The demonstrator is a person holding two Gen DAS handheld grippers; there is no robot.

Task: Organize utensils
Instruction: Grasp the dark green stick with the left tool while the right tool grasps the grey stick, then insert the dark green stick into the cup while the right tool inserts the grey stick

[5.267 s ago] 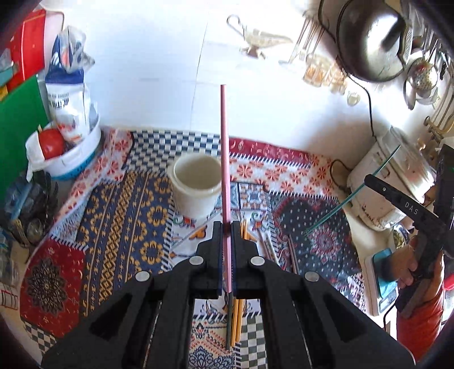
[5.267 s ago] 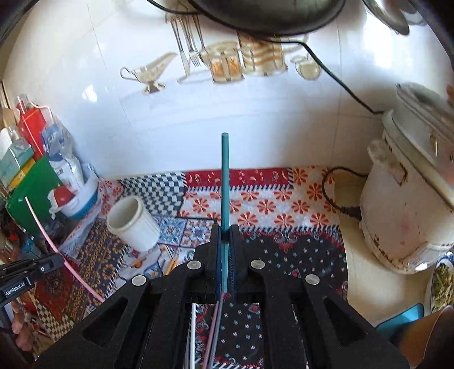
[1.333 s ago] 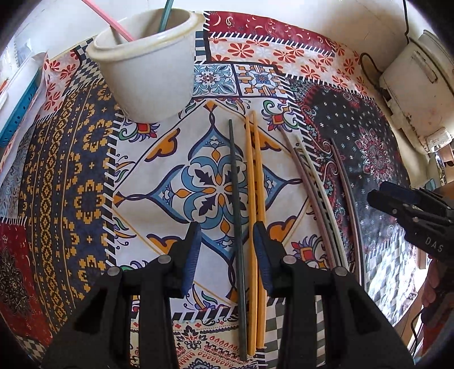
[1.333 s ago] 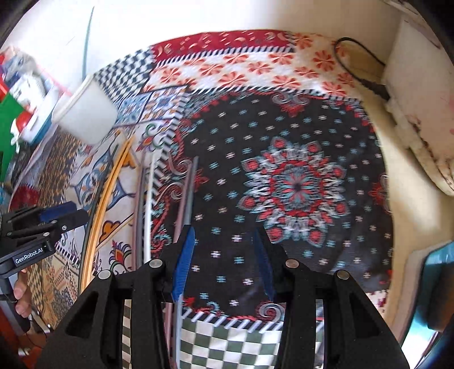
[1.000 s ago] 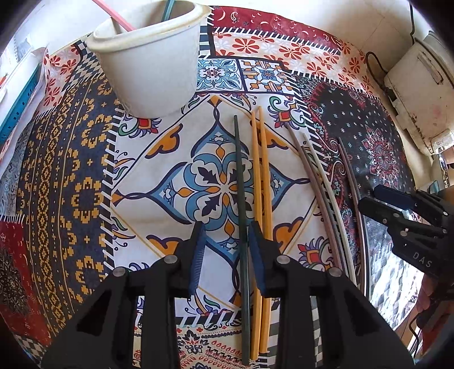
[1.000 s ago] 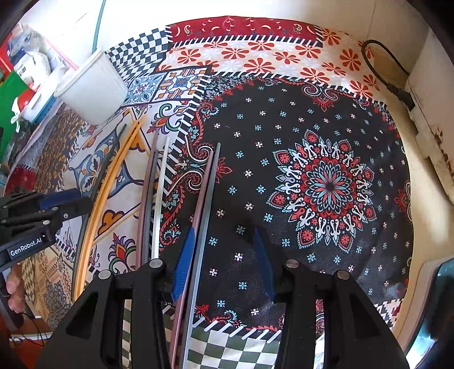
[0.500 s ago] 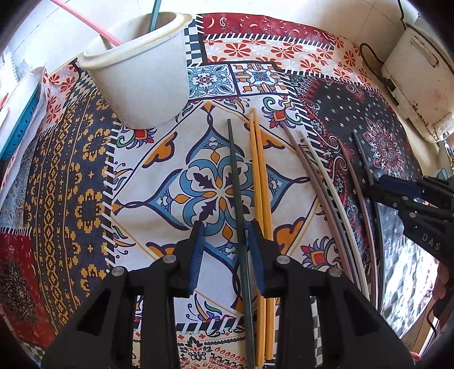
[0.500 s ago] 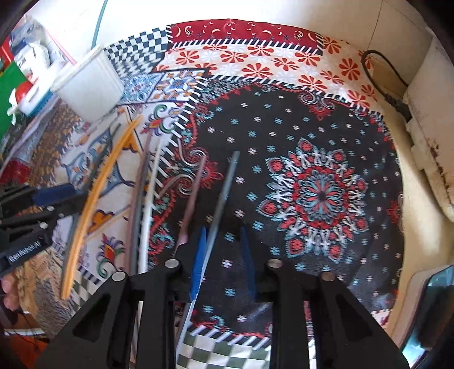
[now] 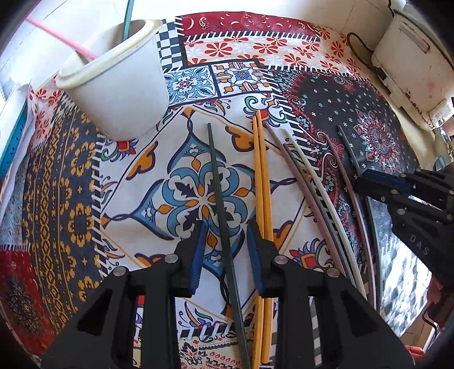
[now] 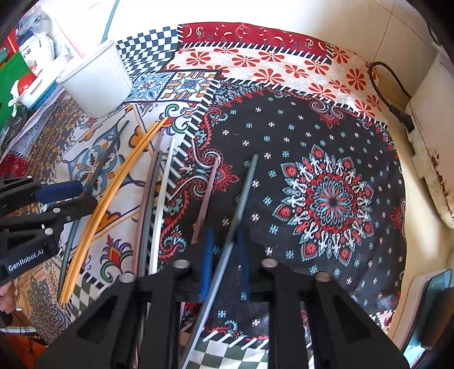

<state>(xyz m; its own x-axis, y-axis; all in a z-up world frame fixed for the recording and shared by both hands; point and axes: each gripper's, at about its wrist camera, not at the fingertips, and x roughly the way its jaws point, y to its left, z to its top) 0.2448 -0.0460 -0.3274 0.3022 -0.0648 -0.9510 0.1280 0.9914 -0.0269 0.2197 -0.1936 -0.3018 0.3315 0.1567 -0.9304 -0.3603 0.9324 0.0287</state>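
Two chopsticks, one pink (image 9: 61, 38) and one teal (image 9: 129, 15), are already stood in the white cup (image 9: 113, 82) at the far left of the patterned cloth (image 9: 71, 198). Eight more are counted lying on the cloth, near to far: a dark green chopstick (image 9: 220, 204), a yellow pair (image 9: 262, 181) just to its right, then a mauve, a grey and a white one close together (image 9: 309, 181), and farther right a mauve chopstick (image 10: 205, 198) and a grey chopstick (image 10: 241, 198). The task is judged barely begun, about a fifth stored.

Left gripper (image 9: 224, 249): held low over the near part of the cloth, fingers parted, the dark green chopstick lying between them untouched by either pad; nothing is grasped.

Right gripper (image 10: 224, 255): held low over the dark floral patch on the right, angled toward the far side. The grey chopstick passes between its fingers and appears blurred and slightly lifted at its far end. The fingers stand narrowly apart, the right pad appearing to touch the stick; a firm clamp cannot be told.

A white appliance (image 10: 431, 136) with its cord is noted at the far right.
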